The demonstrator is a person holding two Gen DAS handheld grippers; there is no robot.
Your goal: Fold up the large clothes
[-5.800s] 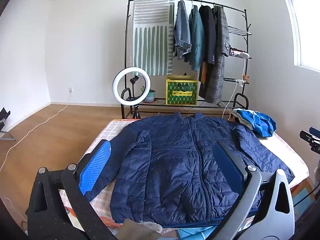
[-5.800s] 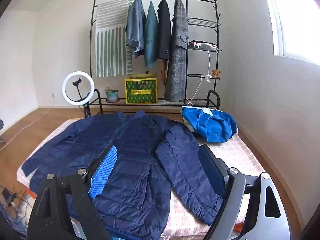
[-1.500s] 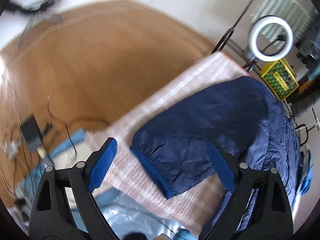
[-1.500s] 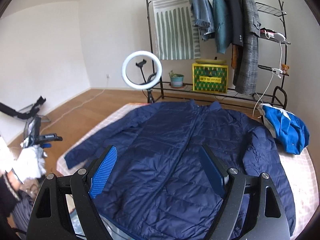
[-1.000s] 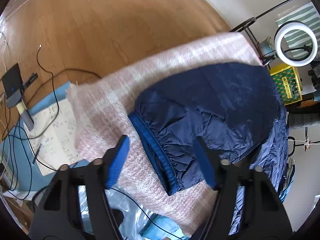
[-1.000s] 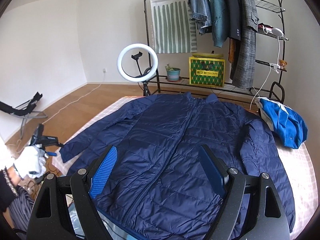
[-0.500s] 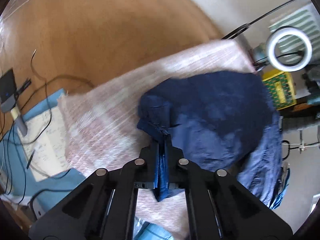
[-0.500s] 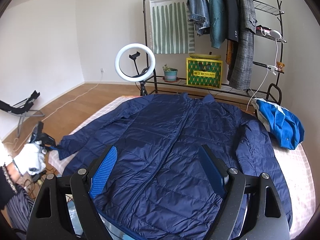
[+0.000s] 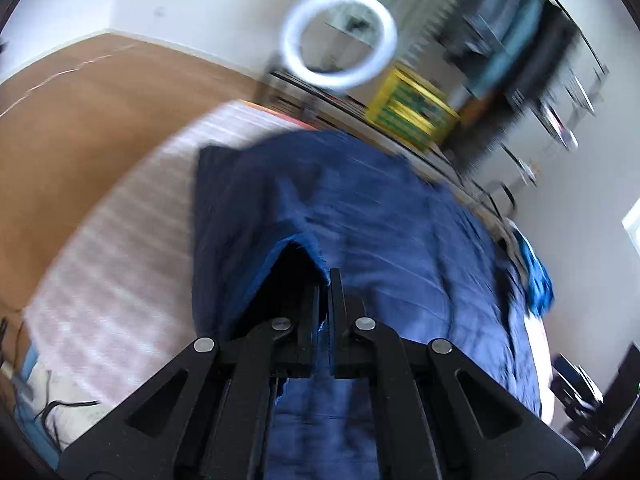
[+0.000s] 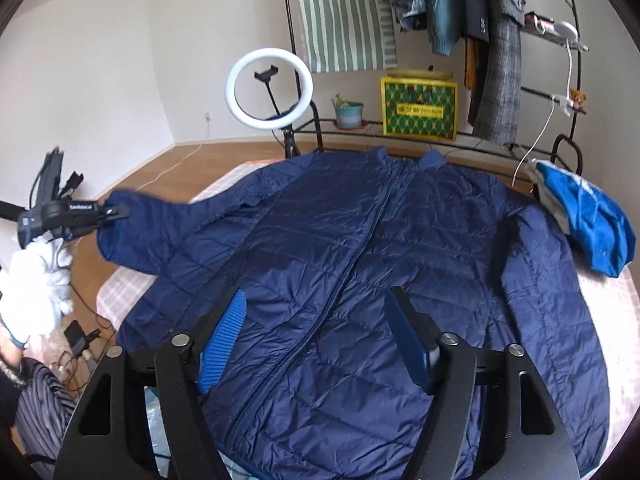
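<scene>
The left gripper (image 9: 325,280), now clamped on the jacket's (image 10: 360,260) sleeve cuff (image 9: 298,246), has lifted it off the bed (image 10: 120,292); the right gripper (image 10: 316,340), nothing between its closing jaws, hovers above the jacket's hem.

Navy quilted puffer jacket (image 10: 360,272) over a pink-and-white checked bed cover (image 10: 120,292). Bright blue garment (image 10: 592,224) with grey-white lining at the far corner. Black gripper frame with blue ribbed pads (image 10: 224,336). White ring light (image 10: 269,90). Yellow crate (image 10: 419,108) with green diamond pattern. White hanging cloth (image 10: 344,16) with sage-green stripes. Grey plaid coat (image 10: 500,60). White glove (image 10: 36,288). Brown wooden floor (image 9: 80,120).
</scene>
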